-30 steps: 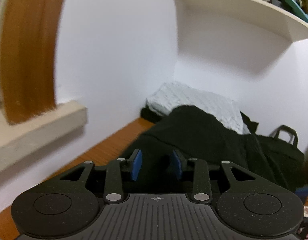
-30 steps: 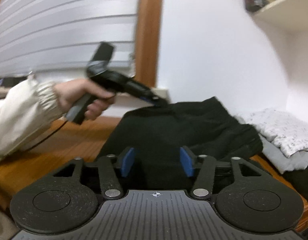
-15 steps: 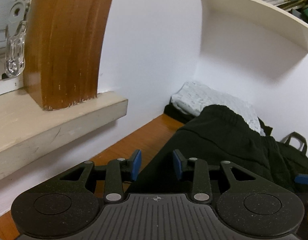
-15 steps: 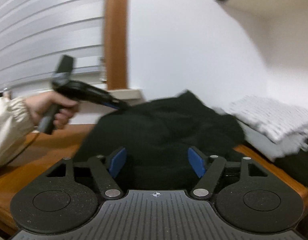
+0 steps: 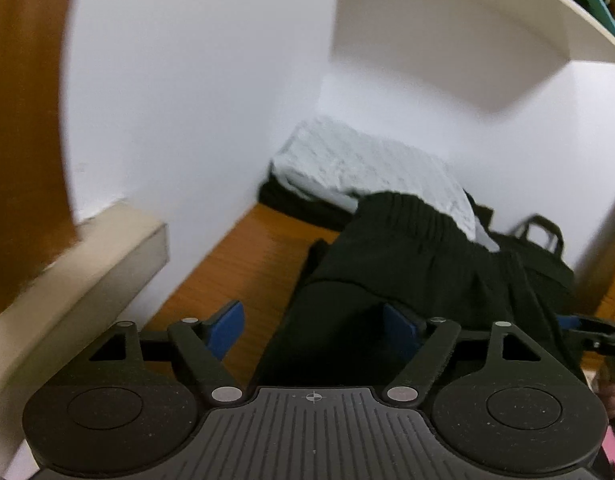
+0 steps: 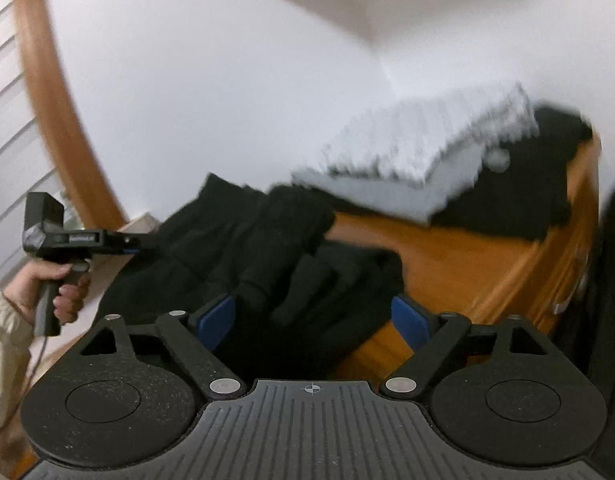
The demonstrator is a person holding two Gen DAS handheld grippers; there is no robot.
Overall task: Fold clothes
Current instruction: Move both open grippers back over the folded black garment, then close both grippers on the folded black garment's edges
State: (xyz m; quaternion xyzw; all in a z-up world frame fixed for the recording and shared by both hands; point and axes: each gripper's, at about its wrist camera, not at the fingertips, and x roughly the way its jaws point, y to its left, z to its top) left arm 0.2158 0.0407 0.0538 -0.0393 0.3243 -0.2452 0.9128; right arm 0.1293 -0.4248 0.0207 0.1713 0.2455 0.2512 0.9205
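Black garment (image 6: 267,256) lies on the wooden table (image 6: 459,264) in a white-walled corner, both grippers' jaws just opened wide.

A black garment (image 6: 267,248) with a gathered elastic waistband lies crumpled on the wooden tabletop.

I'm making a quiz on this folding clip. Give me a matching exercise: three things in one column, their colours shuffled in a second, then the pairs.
Things:
1. garment with the elastic waistband
2. folded knit on the corner pile
3. table

Colours:
A. orange-brown wood
B. black
C. pale grey-white

Pairs: 1-B, 2-C, 3-A
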